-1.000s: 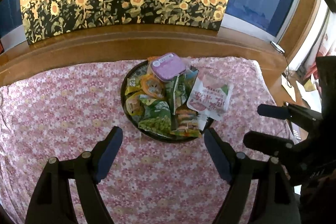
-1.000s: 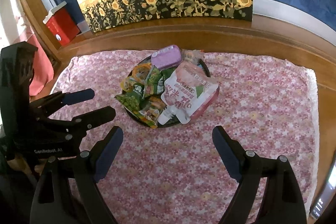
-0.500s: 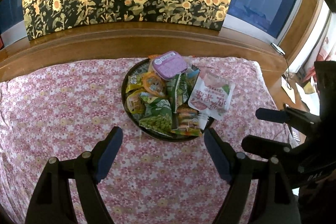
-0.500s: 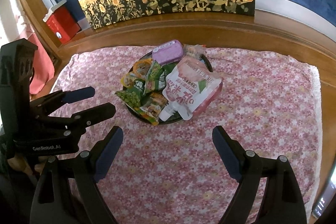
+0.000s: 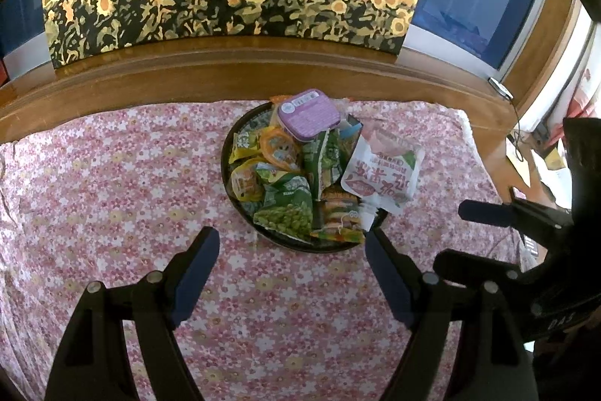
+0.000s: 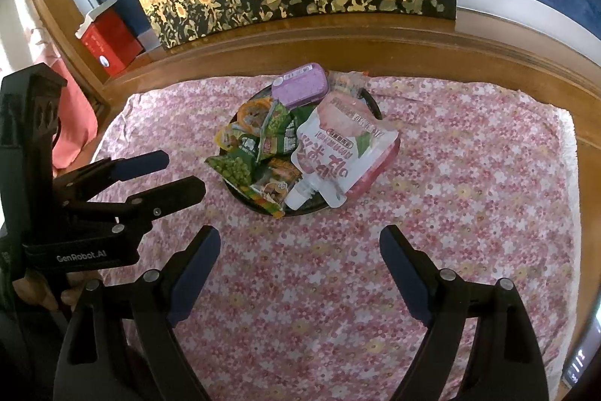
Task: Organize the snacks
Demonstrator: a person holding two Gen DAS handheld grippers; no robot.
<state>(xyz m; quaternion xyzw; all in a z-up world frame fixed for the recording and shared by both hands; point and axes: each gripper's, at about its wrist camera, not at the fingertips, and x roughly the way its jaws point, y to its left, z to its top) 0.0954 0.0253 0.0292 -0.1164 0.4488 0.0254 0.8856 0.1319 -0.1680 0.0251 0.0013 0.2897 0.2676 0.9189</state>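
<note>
Both tools — left tool, right tool — spread, empty, just short of the heaped snack tray; next, likely pinch the overhanging spouted pouch.

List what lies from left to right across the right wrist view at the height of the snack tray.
Left gripper → green pea packet → white and pink spouted pouch → bare stretch of pink floral cloth → wooden ledge.
</note>
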